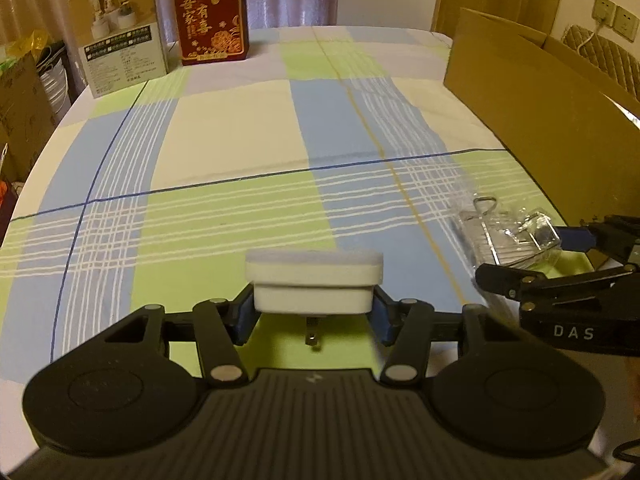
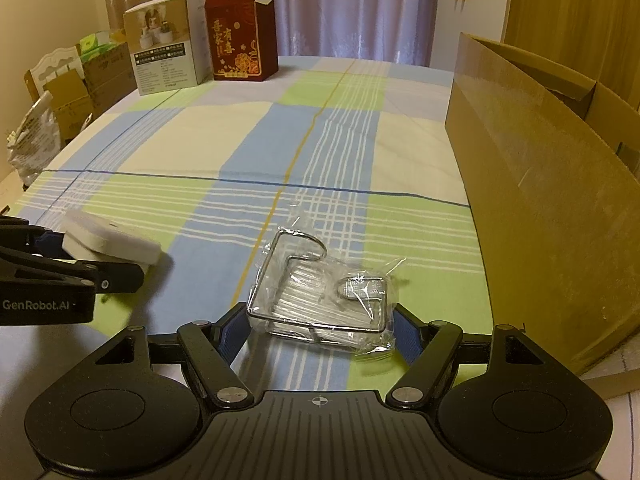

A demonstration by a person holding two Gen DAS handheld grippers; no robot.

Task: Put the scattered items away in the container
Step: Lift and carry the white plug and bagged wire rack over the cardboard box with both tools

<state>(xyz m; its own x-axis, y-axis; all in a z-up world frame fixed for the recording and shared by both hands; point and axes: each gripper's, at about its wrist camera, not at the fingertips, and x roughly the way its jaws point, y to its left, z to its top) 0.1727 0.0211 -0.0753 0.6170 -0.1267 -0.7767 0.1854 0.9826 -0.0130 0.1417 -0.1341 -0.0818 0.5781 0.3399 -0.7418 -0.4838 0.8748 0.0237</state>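
Checked cloth in pale blue, green and cream covers the table (image 1: 224, 140), which stretches away ahead of both grippers. Brown corrugated cardboard forms the large open box (image 2: 532, 184) standing on the cloth to the right of the right gripper and forward of it, its near wall upright and its flaps raised. Far ahead, at the table's back edge and to the left, a white product carton (image 1: 120, 40) stands beside a dark red gift box (image 1: 212, 16) printed with gold characters, the two just apart. Nearer in, the left gripper (image 1: 314, 312) pinches a white plug adapter (image 1: 314, 284) between its blue-padded fingers, one pad against each side of the body; the adapter's metal prongs point down, towards the cloth below, and the right wrist view shows it held out to that gripper's left. The right gripper (image 2: 320, 332) has its fingers partly drawn in on either side of a wire rack in a clear plastic bag (image 2: 320, 300), which sits between the blue pads; whether they actually press on the bag I cannot tell, nor whether the bag rests on the cloth or is lifted off it.
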